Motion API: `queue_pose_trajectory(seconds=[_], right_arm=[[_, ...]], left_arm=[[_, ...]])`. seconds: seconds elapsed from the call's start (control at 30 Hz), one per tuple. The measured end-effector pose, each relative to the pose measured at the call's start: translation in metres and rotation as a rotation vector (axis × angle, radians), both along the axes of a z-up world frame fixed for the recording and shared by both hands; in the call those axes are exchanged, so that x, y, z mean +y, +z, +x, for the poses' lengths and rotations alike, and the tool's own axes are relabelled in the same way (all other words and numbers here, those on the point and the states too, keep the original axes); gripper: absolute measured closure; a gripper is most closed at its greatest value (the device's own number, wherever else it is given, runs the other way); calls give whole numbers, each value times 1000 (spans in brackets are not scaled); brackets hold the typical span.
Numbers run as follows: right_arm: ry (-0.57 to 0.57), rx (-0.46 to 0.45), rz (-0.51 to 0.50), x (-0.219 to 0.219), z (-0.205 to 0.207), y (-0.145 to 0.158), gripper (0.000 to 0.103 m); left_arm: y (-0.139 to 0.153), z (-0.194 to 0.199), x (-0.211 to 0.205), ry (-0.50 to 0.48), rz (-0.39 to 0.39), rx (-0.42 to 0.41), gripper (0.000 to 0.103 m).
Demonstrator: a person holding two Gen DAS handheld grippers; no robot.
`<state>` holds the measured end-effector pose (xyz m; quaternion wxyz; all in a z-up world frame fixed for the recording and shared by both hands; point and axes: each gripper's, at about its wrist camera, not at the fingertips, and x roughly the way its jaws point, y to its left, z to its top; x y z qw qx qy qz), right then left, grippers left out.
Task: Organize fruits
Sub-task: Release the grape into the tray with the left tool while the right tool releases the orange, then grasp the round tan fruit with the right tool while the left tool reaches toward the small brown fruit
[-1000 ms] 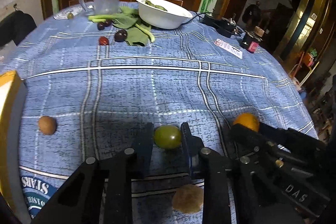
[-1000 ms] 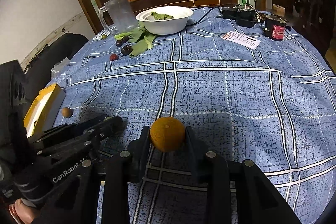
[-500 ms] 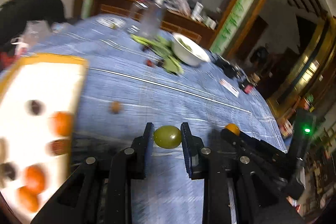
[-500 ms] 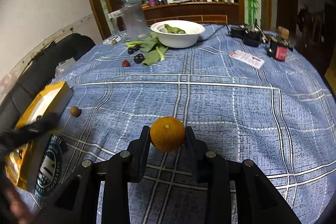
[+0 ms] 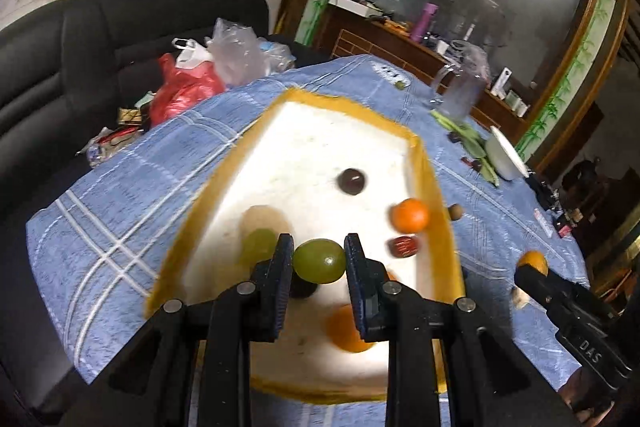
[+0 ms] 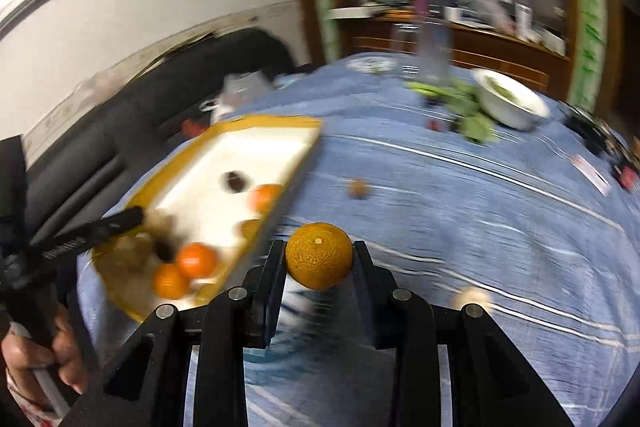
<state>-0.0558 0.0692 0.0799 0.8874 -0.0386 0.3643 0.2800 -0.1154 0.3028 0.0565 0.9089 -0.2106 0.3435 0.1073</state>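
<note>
Clamping a green grape over the yellow-rimmed tray, left gripper; right gripper pinches an orange above blue tablecloth.

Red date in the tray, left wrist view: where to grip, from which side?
Grip the red date across its short middle, coming from above. It lies flat and oblong on the tray, close to the right wall and an orange, so a sideways approach looks crowded.

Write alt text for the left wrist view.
The left tool grips a green grape above a yellow-rimmed white tray holding an orange, a dark plum and a red date. The tray sits on a blue checked tablecloth.
</note>
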Motion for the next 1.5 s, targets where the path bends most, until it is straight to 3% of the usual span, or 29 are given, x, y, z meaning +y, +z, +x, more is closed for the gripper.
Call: queue_pose_trajectory(seconds=[0.17,0.37,0.43,0.5,0.57,0.67,0.77,0.97,1.17,1.33,1.5], right_arm=[[101,19,-53,65,-4,-5,67],[127,112,-77,109,13,-31,67],[133,125,-88,118,17,-38,67],[131,124,-93,124,17,-39,66],[130,126,-93,126,18,-40,65],[115,107,-86,127,18,-34,51],[96,83,-80,122,18,-26,50],[51,50,-52,90,12,-6,50],[-61,17,-36,14,8,7,50],[-206,23,-29,-66,10,5,51],[-291,59,-19,-116,10,-7,51]], left_arm=[[4,-6,-1,26,95,-10,78],[-6,-15,15,7,-8,-14,77],[-7,-20,20,10,-28,-22,70],[-4,-25,26,21,-47,-43,55],[-1,-29,30,26,-60,-59,53],[3,-33,32,31,-74,-70,45],[6,-36,33,35,-76,-74,44],[18,-46,25,35,-70,-87,41],[31,-50,2,-4,-42,-102,37],[36,-43,-33,-80,-21,-95,37],[36,-31,-72,-169,12,-73,37]])
